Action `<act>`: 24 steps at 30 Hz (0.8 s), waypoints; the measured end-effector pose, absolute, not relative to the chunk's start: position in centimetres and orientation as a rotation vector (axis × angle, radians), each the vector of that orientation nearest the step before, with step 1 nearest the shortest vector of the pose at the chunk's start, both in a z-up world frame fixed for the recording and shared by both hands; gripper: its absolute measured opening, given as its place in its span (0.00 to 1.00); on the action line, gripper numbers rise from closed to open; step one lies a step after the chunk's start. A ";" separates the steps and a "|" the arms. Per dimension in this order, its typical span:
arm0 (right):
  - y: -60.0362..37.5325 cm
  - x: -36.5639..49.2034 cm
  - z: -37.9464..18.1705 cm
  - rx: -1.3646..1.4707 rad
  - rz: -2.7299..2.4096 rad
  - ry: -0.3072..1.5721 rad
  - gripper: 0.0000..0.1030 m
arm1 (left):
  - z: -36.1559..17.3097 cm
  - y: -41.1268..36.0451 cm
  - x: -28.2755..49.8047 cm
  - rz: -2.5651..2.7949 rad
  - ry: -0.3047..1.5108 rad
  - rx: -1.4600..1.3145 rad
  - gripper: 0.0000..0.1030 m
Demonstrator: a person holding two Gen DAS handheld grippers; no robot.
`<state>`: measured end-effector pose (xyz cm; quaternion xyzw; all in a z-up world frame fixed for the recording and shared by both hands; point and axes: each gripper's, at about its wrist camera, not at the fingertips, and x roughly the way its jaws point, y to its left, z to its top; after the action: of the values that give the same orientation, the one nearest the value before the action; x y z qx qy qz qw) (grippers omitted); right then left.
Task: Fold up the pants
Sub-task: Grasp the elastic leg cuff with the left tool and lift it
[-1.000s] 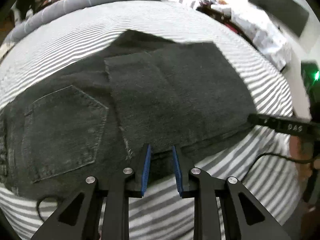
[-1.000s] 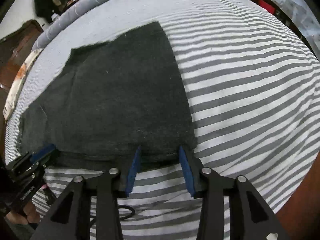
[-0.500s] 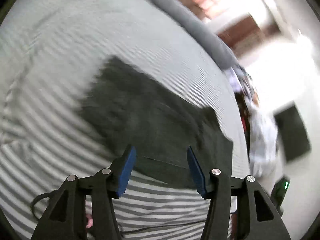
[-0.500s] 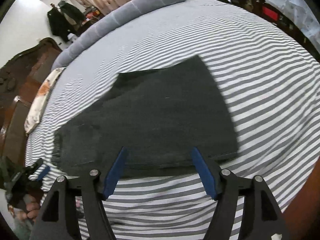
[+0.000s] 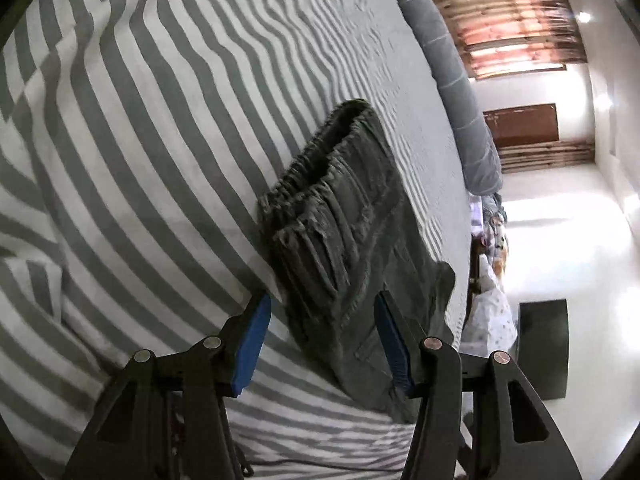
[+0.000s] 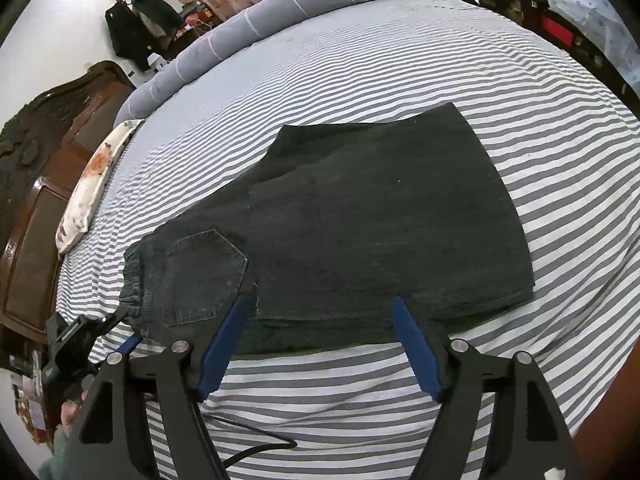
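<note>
**Lining up the waistband fold**

The pants (image 6: 360, 232) lie on the bed (image 6: 400, 64), legs doubled back. The left gripper (image 5: 320, 344) stands half-wide and empty at the waistband (image 5: 316, 172); the right gripper (image 6: 324, 344) is opening, gripping nothing. Best to pinch both waistband layers squarely before folding.

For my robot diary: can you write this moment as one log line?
pants: folded, flat on striped bed | left gripper: open | right gripper: opening, holding nothing

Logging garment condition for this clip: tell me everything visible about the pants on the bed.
The pants are black denim, lying flat on the striped bedsheet, legs folded back over the seat. A stitched back pocket faces up near the gathered elastic waistband. The fabric looks slightly faded, with few wrinkles. Neither pair of tongs presses on them; they rest untouched.
</note>
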<state>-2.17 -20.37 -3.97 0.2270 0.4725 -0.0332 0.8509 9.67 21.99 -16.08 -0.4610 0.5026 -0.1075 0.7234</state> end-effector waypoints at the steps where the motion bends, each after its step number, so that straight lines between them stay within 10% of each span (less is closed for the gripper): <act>1: -20.2 -2.1 -4.0 0.472 -0.072 0.998 0.71 | -16.3 22.1 9.9 -0.236 1.109 -1.022 0.53; 12: -19.3 -1.0 -5.2 0.468 -0.088 1.034 0.71 | -16.8 21.9 12.0 -0.253 1.065 -1.047 0.53; 15: -19.3 -1.1 -5.3 0.472 -0.083 1.033 0.71 | -16.3 21.2 12.1 -0.224 1.065 -0.955 0.28; 24: -21.7 -2.0 -5.6 0.533 -0.109 1.029 0.71 | -12.3 18.9 11.6 -0.217 0.997 -0.840 0.20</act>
<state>-2.03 -21.74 -5.59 0.2516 0.4859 -0.0513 0.8354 11.62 18.91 -12.35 -0.3903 0.4629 -0.1010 0.7895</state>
